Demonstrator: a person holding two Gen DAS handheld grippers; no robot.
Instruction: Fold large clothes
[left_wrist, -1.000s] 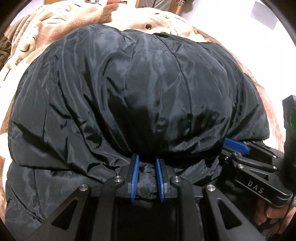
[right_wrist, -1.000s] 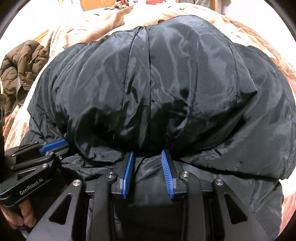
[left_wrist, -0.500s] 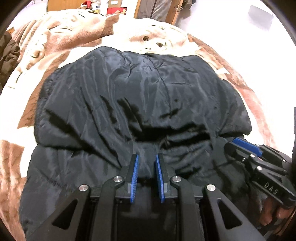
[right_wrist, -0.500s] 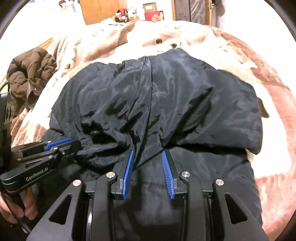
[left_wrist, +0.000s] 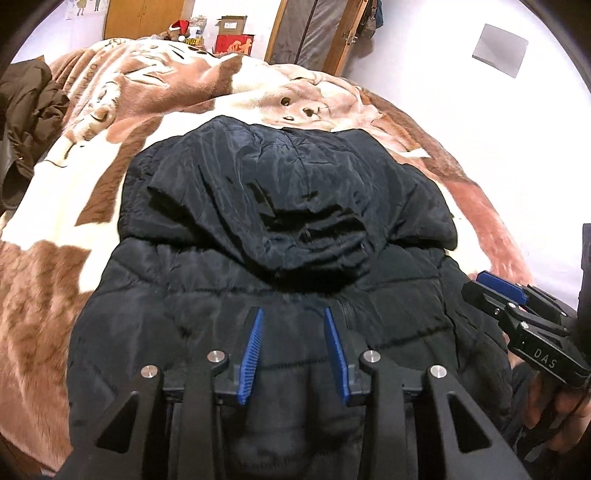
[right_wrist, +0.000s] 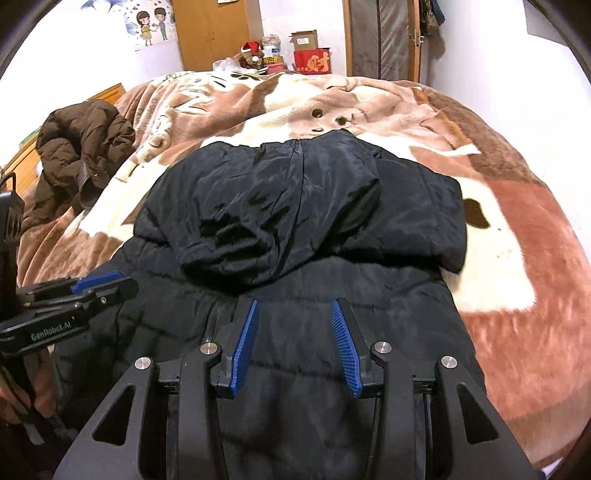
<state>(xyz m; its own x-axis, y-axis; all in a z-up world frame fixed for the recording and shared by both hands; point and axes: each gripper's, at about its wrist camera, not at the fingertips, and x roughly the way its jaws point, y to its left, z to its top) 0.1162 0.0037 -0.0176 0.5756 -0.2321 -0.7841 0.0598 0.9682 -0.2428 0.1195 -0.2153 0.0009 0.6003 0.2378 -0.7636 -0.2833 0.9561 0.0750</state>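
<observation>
A large black puffer jacket (left_wrist: 280, 229) lies folded on the bed, its upper part laid back over the quilted lower part; it also shows in the right wrist view (right_wrist: 295, 206). My left gripper (left_wrist: 293, 314) hovers open and empty over the jacket's near part. My right gripper (right_wrist: 295, 306) is open and empty too, just above the quilted fabric. Each gripper shows in the other's view: the right gripper (left_wrist: 498, 291) at the right edge, the left gripper (right_wrist: 99, 282) at the left edge.
A brown and cream plush blanket (right_wrist: 498, 229) covers the bed. A brown jacket (right_wrist: 81, 147) lies crumpled at the bed's left side. Boxes (right_wrist: 310, 55), a toy and a wooden wardrobe (right_wrist: 214, 33) stand beyond the bed's far end. A white wall is at the right.
Both grippers let go of the fold of jacket they held and opened wider. The lifted, billowing upper part dropped flat onto the lower part. Both grippers pulled back toward me.
</observation>
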